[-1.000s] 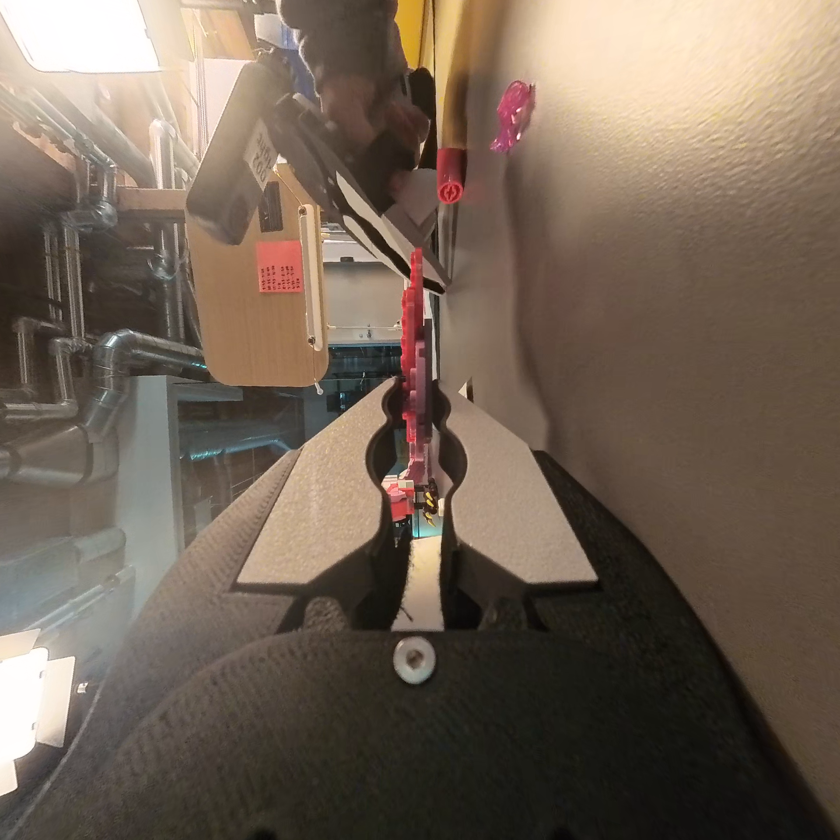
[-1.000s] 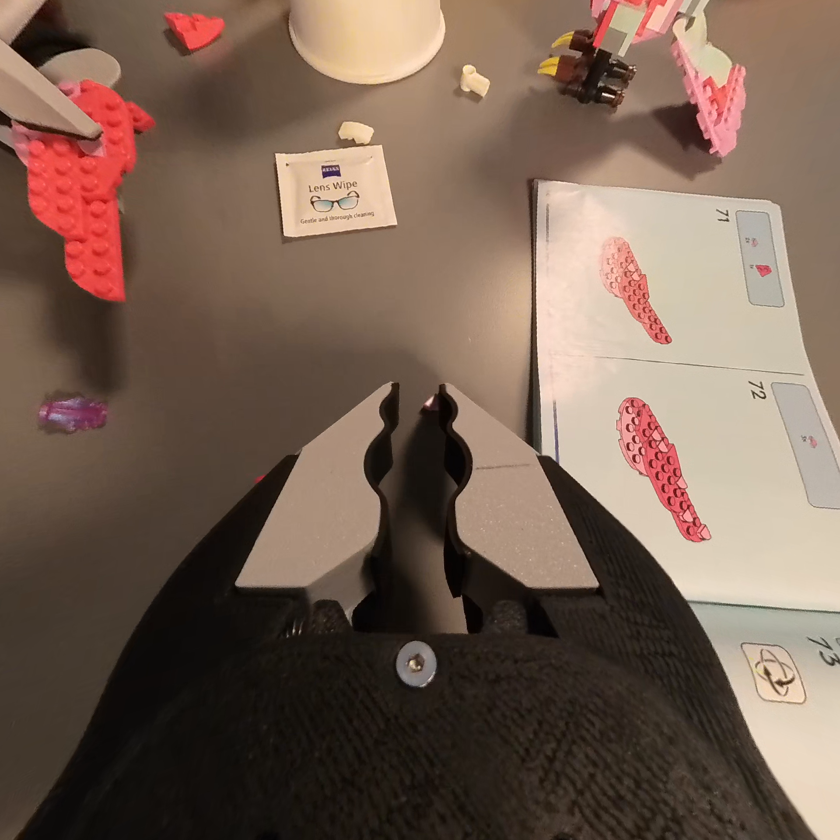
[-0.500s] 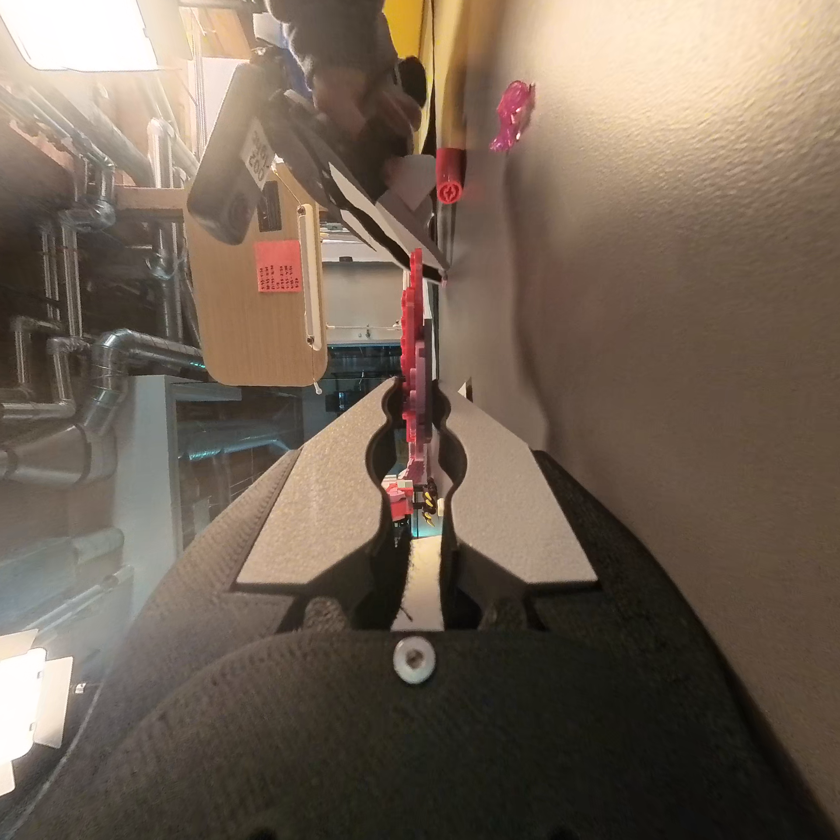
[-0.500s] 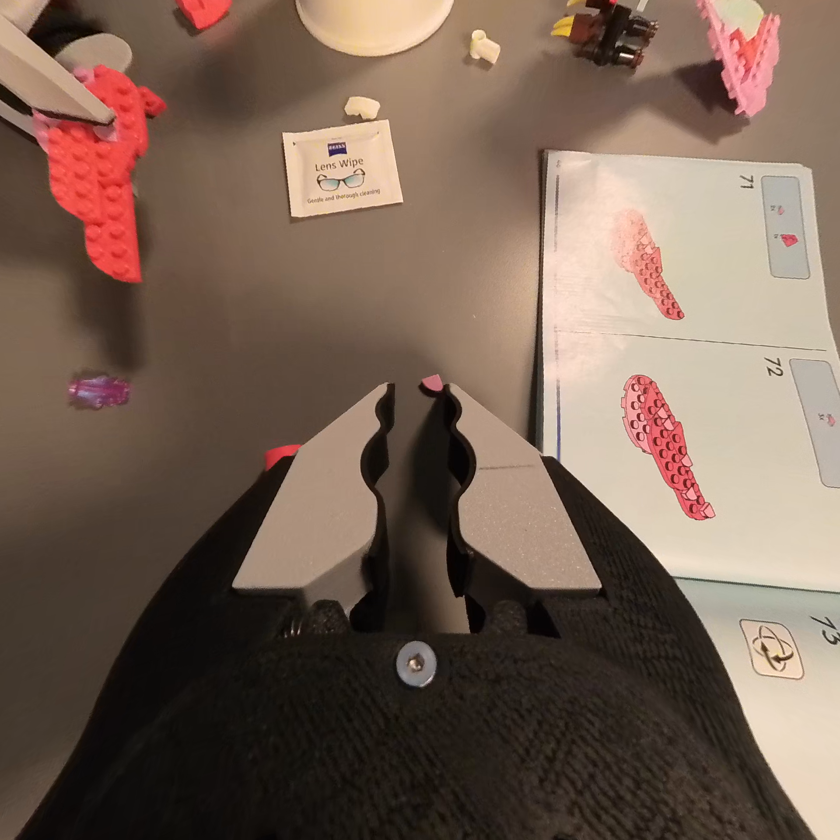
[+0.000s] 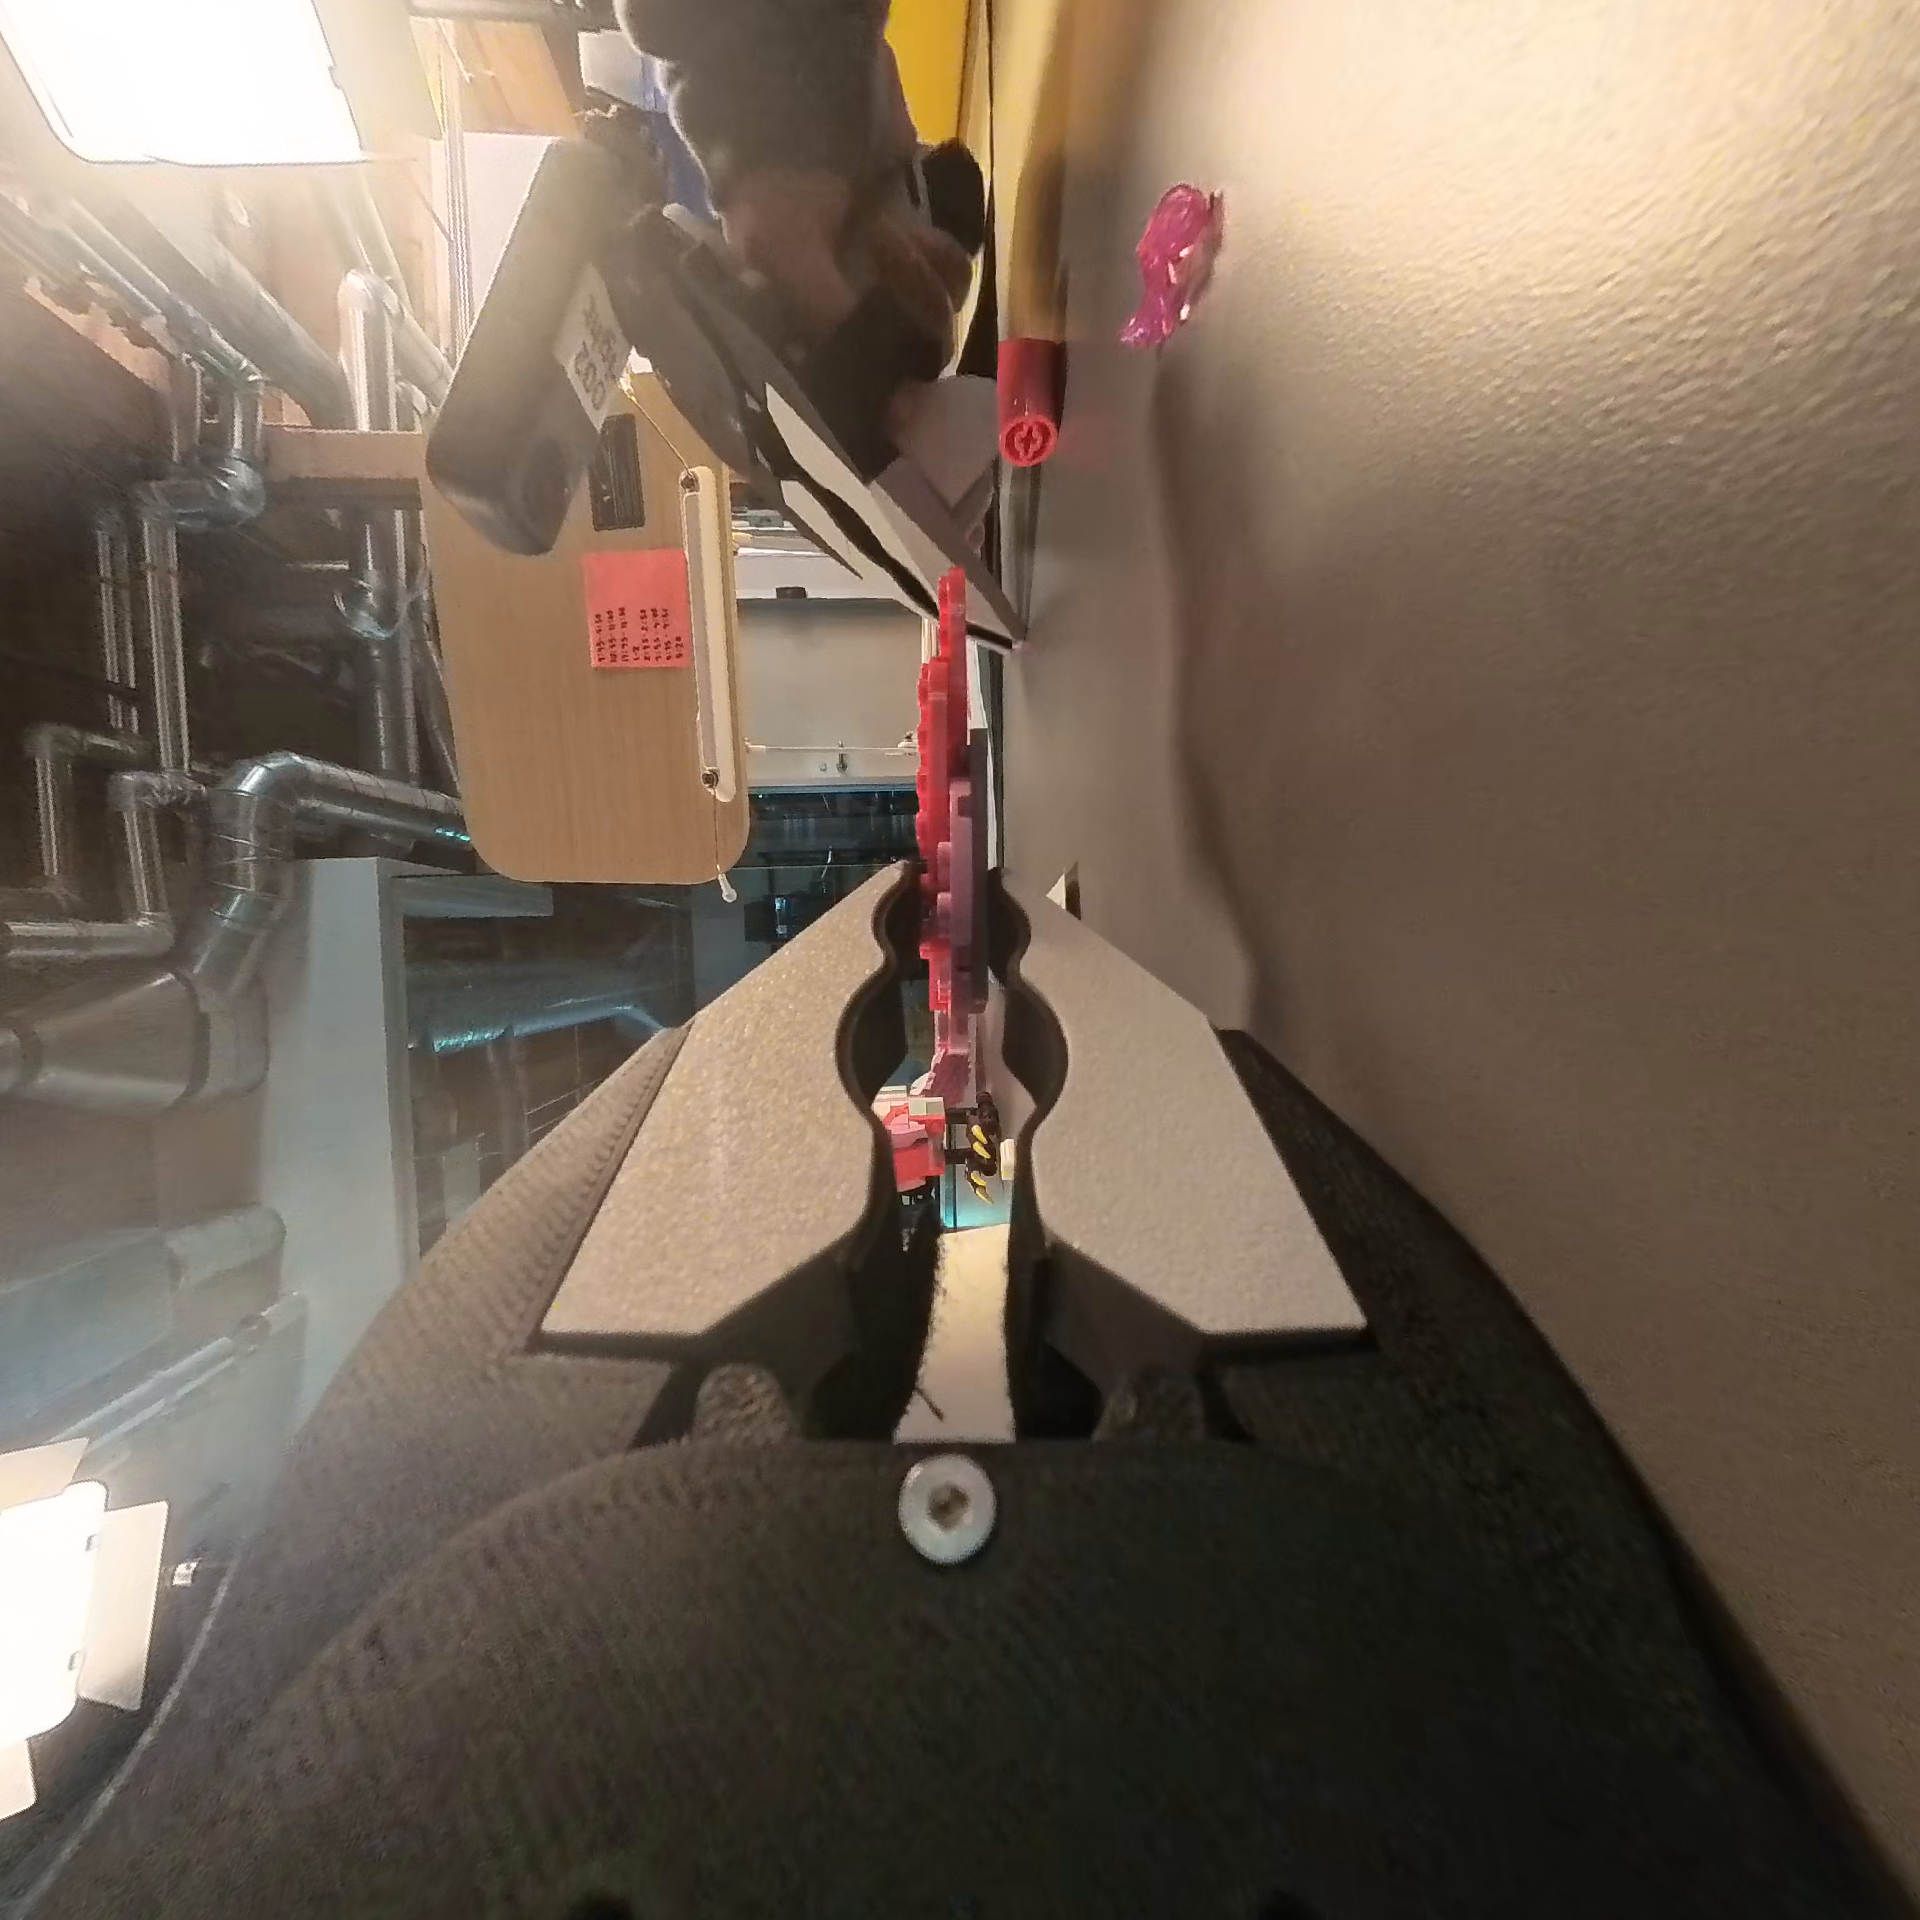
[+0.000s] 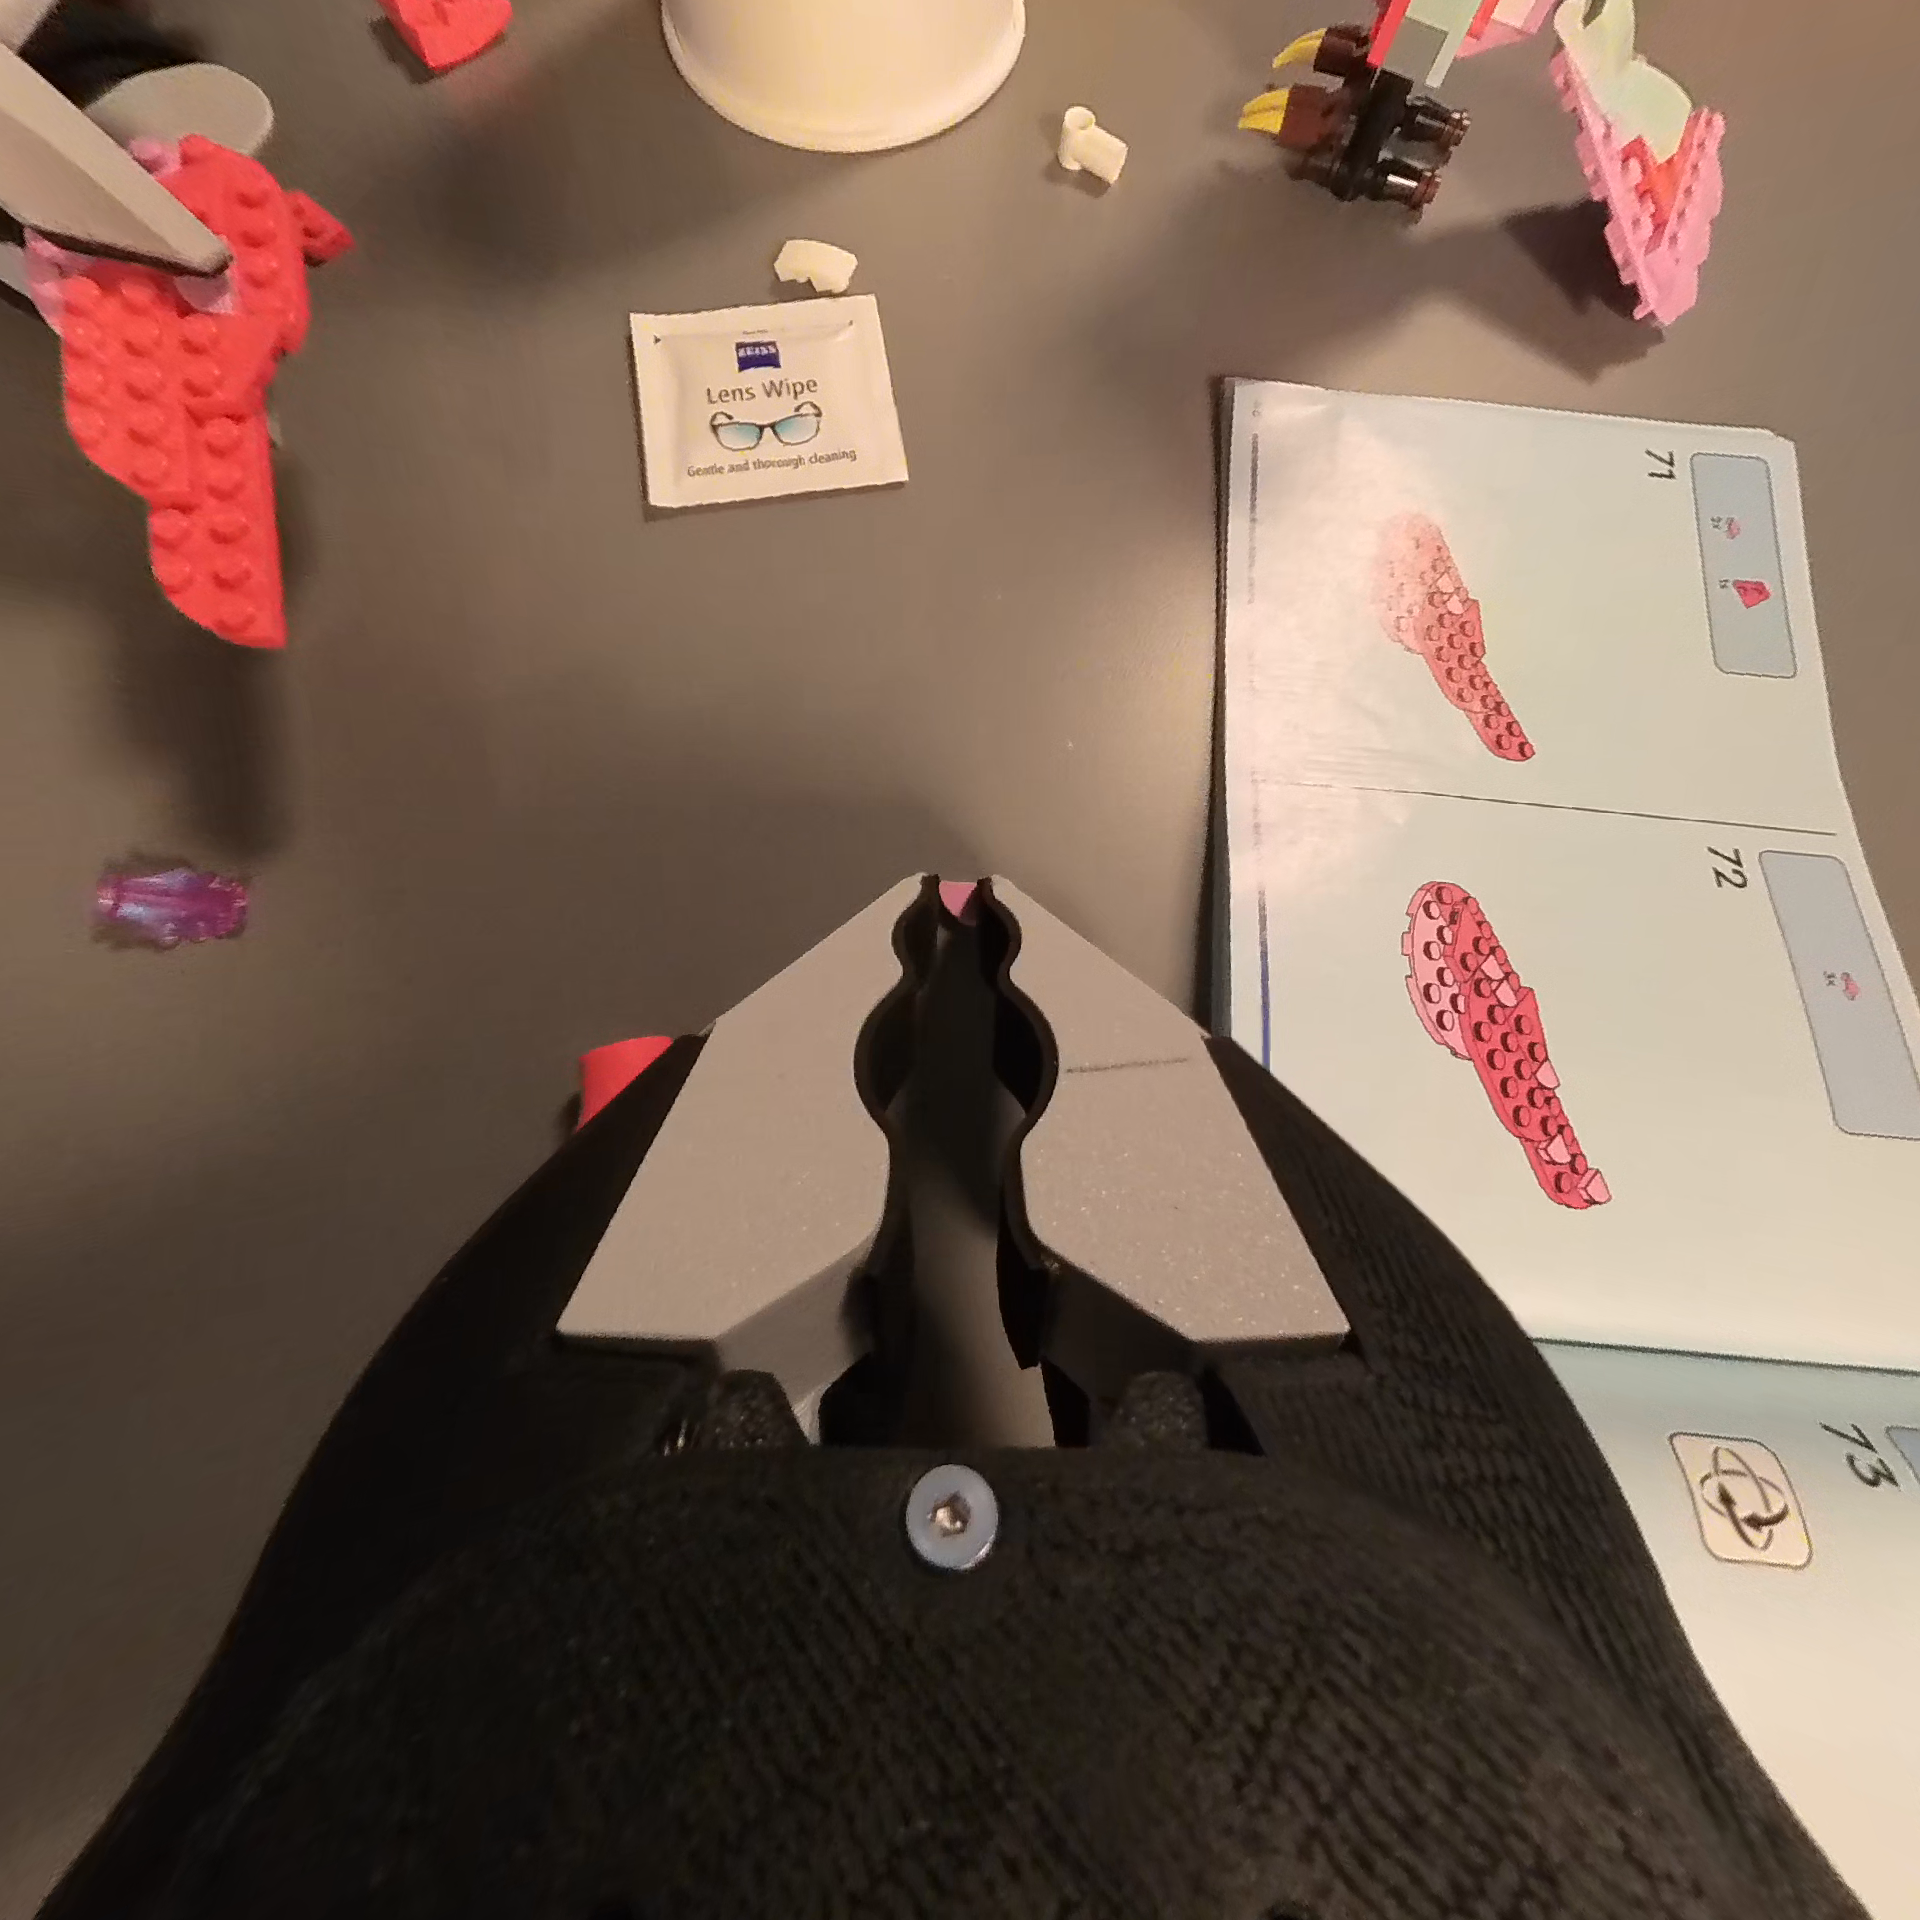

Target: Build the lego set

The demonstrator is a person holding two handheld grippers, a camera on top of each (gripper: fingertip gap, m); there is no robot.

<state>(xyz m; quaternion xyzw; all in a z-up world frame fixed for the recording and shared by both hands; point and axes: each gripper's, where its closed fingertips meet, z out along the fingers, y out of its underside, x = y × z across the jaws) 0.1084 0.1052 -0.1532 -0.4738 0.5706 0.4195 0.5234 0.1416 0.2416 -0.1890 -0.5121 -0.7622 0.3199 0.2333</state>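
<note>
A: What is being gripped left of the lens wipe packet (image 6: 767,400)?

B: A red and pink brick wing (image 6: 182,416) is being clamped by the left claw (image 5: 961,883), above the grey tabletop (image 6: 623,727).

A: And nearer than the packet?

B: A small pink piece (image 6: 957,899) is being pinched at the tips of the nearly closed right claw (image 6: 958,883), just left of the instruction booklet (image 6: 1558,831).

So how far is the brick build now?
Done: a bird body stands near the booklet. In hand: the left gripper grips a red wing; the right gripper pinches a small pink piece. Left: loose pieces, wing unattached.
</note>
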